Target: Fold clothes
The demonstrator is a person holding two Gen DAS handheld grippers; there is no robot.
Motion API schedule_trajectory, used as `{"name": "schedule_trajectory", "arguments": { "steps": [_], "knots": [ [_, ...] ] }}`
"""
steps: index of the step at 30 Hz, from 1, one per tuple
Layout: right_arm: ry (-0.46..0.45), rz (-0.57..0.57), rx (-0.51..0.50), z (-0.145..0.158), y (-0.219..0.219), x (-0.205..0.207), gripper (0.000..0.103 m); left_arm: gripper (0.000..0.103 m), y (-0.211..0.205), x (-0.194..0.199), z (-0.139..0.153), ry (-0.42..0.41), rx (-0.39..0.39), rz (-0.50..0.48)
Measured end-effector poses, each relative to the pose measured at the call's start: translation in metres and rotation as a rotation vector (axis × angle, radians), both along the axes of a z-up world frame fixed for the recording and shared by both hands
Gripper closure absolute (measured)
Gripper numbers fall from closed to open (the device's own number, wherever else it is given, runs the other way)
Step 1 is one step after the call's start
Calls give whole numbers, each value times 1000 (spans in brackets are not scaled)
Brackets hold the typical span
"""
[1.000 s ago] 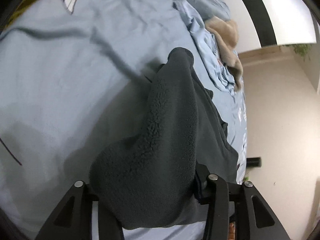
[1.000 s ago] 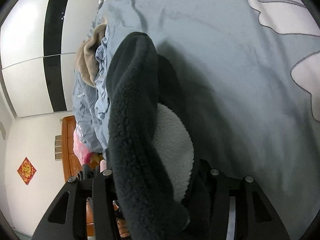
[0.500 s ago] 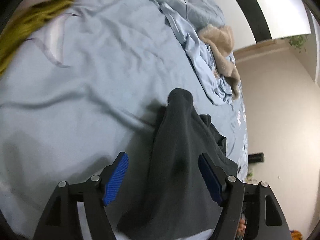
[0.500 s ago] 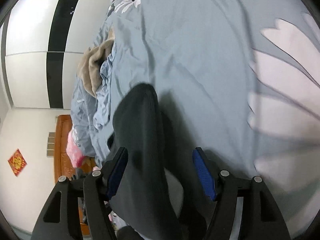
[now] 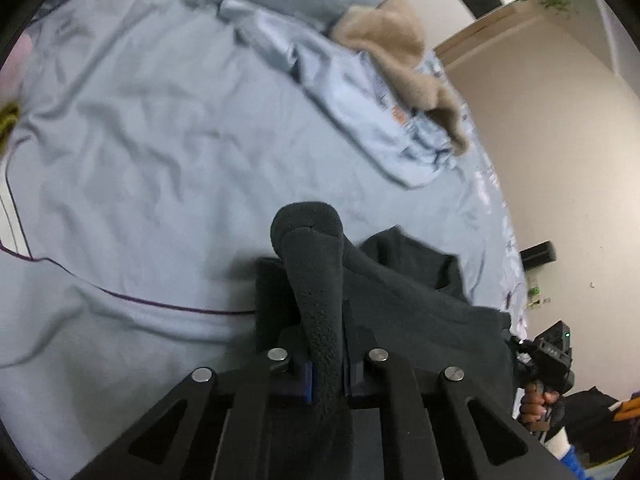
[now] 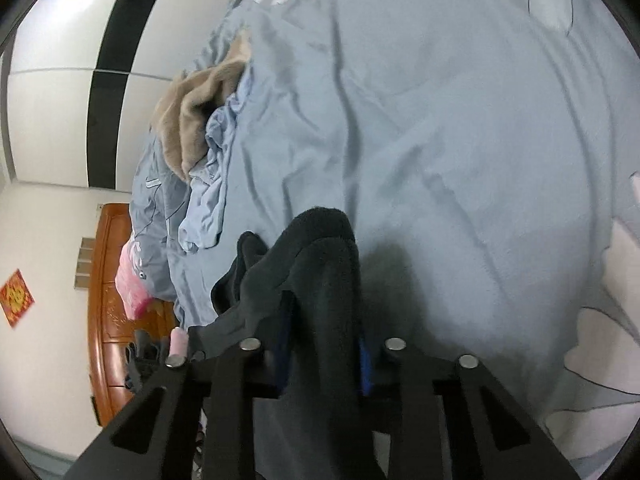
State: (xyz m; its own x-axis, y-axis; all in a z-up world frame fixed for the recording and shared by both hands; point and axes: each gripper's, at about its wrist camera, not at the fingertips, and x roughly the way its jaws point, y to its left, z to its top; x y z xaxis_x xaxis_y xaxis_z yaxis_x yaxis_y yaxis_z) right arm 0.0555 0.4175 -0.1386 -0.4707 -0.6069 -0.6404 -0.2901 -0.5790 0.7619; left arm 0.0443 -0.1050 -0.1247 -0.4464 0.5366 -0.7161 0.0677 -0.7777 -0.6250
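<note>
A dark grey fleece garment (image 5: 320, 272) hangs over the light blue bedsheet (image 5: 152, 148). My left gripper (image 5: 326, 376) is shut on a fold of it, and the fold sticks up between the fingers. The rest of the garment spreads to the right (image 5: 420, 300). In the right wrist view the same dark fleece (image 6: 320, 264) is pinched in my right gripper (image 6: 322, 352), which is shut on another fold. Both folds are held above the bed (image 6: 440, 140).
A crumpled light blue garment (image 5: 360, 112) and a beige fleece one (image 5: 392, 48) lie at the far edge of the bed; they also show in the right wrist view (image 6: 200, 120). A wooden cabinet (image 6: 108, 300) and white walls stand beyond the bed.
Both grippers were open around the fleece half a second ago and have closed on folds of it. Both have lifted and pulled back, so more of the bed shows.
</note>
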Motion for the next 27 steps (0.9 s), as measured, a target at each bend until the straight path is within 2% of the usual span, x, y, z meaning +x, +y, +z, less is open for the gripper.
{"name": "schedule_trajectory", "arguments": {
  "steps": [4,7,9,12,16,18,21,27],
  "knots": [
    [51,72,45,24,-6,-1,83,93,3,4,36,114,14,-28],
    [68,122,158,42,-11,-11,83,94,10,2,60,186,9,-62],
    [76,128,182,43,-10,-17,83,93,13,-4,64,186,-4,-75],
    [48,94,119,27,-2,-25,81,93,17,-12,46,128,-18,-77],
    [37,74,76,16,3,-29,81,94,8,-6,26,82,18,-23],
    [34,63,98,17,4,-29,83,94,4,-4,23,79,27,-3],
    [75,81,115,28,2,-28,92,93,6,-1,30,100,10,-15],
    [239,156,137,79,-1,-22,93,93,6,9,68,208,-1,-36]
  ]
}}
